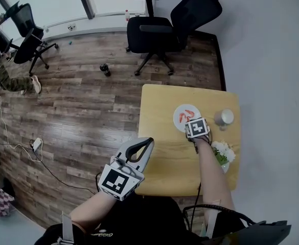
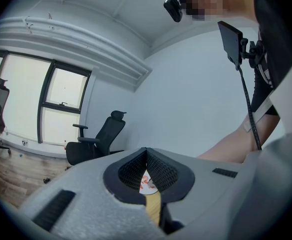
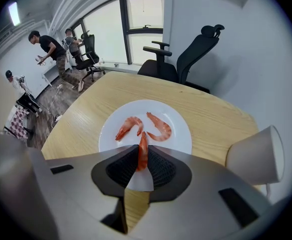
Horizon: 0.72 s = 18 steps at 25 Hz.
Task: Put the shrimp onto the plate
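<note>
The right hand-held gripper (image 3: 142, 149) is clamped on one shrimp (image 3: 142, 159), which stands upright between the pads at the lower rim of the white plate (image 3: 136, 111); whether it touches the plate cannot be told. Two more shrimp (image 3: 128, 127) lie curled near the plate's middle, just beside each other.

In the head view the plate (image 1: 179, 117) sits in the upper right part of the yellow surface (image 1: 159, 162), clear of every edge. The surface's left half and lower middle are bare — open room there. A pale cup (image 1: 224, 117) stands just right of the plate, near the right edge and the wall. At the lower right edge lies a white and green clump (image 1: 224, 152), perhaps vegetables.

The left hand-held gripper (image 1: 147, 143) hovers at the surface's lower left corner, jaws together on nothing.

The right hand-held gripper's marker cube (image 1: 197, 128) hides its jaws and the plate's lower right rim in the head view.
</note>
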Tool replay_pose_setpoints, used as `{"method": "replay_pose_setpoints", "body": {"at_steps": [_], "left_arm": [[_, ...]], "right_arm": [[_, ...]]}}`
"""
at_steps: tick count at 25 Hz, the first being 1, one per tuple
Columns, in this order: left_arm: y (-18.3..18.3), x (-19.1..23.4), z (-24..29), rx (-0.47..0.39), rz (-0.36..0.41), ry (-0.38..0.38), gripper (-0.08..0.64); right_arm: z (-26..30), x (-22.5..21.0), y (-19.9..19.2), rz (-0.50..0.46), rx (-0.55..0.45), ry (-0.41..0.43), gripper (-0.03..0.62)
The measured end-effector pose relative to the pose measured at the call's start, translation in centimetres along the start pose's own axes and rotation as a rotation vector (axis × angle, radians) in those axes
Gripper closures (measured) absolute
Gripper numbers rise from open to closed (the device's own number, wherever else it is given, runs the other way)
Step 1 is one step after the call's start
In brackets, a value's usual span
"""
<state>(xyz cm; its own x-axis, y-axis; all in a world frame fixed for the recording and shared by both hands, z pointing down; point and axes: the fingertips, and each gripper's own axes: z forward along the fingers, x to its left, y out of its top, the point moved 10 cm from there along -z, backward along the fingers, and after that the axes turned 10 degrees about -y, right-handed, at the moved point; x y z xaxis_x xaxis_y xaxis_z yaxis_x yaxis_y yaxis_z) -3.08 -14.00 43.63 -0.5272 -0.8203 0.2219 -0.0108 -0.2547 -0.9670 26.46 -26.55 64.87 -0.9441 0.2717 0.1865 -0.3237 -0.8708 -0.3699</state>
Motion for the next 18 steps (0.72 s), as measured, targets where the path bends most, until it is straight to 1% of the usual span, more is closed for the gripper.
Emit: {"method": "replay_pose_setpoints", "body": {"at_steps": [3, 7, 11, 18], "left_arm": [[0.04, -0.05, -0.16, 0.006, -0.016, 0.009, 0.558], [-0.29, 0.01, -0.34, -0.004, 0.012, 0.001, 0.558], [-0.33, 0.06, -0.53, 0.005, -0.012, 0.015, 0.558], [-0.70, 0.00, -0.86, 0.002, -0.010, 0.016, 0.558]], "right_arm": [[0.09, 0.00, 0.01, 0.003, 0.009, 0.003, 0.532], [0.07, -0.06, -0.13, 0.015, 0.013, 0.010, 0.528], [0.22, -0.10, -0.30, 0.027, 0.006, 0.006, 0.525], [0.32, -0.10, -0.41, 0.028, 0.005, 0.009, 0.522]]}}
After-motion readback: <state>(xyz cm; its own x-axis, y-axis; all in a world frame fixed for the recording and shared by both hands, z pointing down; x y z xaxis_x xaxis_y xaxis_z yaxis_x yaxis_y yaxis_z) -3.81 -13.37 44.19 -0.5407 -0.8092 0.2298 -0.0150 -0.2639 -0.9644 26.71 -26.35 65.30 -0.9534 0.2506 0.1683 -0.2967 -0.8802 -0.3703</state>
